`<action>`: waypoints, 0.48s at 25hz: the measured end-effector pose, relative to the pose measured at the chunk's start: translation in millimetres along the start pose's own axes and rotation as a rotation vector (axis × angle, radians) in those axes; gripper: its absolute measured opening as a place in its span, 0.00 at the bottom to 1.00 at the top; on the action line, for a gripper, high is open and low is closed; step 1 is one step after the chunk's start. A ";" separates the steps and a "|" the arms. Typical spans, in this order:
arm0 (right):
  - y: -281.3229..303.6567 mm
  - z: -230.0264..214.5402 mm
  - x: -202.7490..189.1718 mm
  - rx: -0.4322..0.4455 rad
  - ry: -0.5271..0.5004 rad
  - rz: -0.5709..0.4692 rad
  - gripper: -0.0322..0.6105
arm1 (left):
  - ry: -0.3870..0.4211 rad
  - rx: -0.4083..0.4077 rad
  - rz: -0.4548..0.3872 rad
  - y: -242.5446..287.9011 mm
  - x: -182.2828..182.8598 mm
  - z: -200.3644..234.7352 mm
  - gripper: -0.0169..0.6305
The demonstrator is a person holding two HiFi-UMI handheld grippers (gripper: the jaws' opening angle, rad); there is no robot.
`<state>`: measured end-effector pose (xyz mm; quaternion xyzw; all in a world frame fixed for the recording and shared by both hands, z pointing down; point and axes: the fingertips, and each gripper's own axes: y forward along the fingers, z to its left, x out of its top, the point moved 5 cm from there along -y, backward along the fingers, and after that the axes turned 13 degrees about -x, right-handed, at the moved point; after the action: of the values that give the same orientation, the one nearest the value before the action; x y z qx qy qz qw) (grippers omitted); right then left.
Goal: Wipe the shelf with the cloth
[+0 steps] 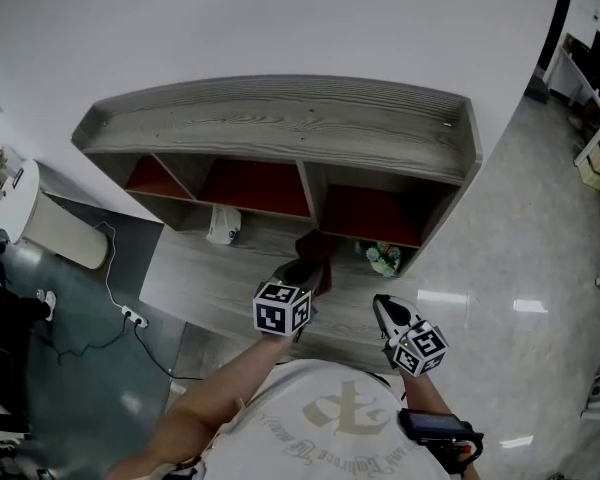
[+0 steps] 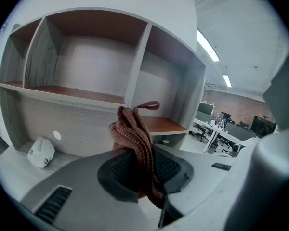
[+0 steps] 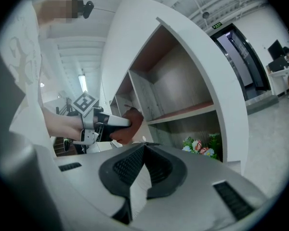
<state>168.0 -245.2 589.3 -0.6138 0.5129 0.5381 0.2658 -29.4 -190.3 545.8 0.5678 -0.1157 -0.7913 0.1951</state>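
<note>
Left gripper [image 2: 139,171]: clamped on the cloth [image 2: 132,129]
Right gripper [image 3: 143,165]: jaws together, empty
Cloth feel: probably soft, light, floppy knit (its loose loop [image 2: 147,106] may snag)
Hold: mid-bunch, as now

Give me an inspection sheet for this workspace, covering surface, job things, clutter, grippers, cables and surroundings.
Surface: grey wood-grain shelf, top bare, red-lined compartments below.
Job's things: brown knitted cloth, held up in front of the compartments.
Clutter: small white object on the lower ledge; flowers under the right compartment.
Grippers: left gripper shut on the cloth; right gripper shut, nothing in it.
Cables: white cable running to a power strip on the floor, left of the shelf.
Surroundings: white wall, glossy floor, white cylinder at left.
</note>
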 end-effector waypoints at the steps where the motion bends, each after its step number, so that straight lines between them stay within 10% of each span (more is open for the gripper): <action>1: 2.5 1.5 1.1 0.003 -0.002 0.000 0.06 | -0.004 -0.011 -0.008 -4.9 -2.2 2.2 0.14; 12: 30.0 19.0 3.8 0.037 -0.025 0.021 0.06 | 0.002 0.003 -0.095 -56.7 1.2 34.9 0.14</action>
<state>132.8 -239.8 587.2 -0.5966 0.5259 0.5389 0.2777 -72.8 -141.3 533.3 0.5737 -0.0896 -0.7990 0.1565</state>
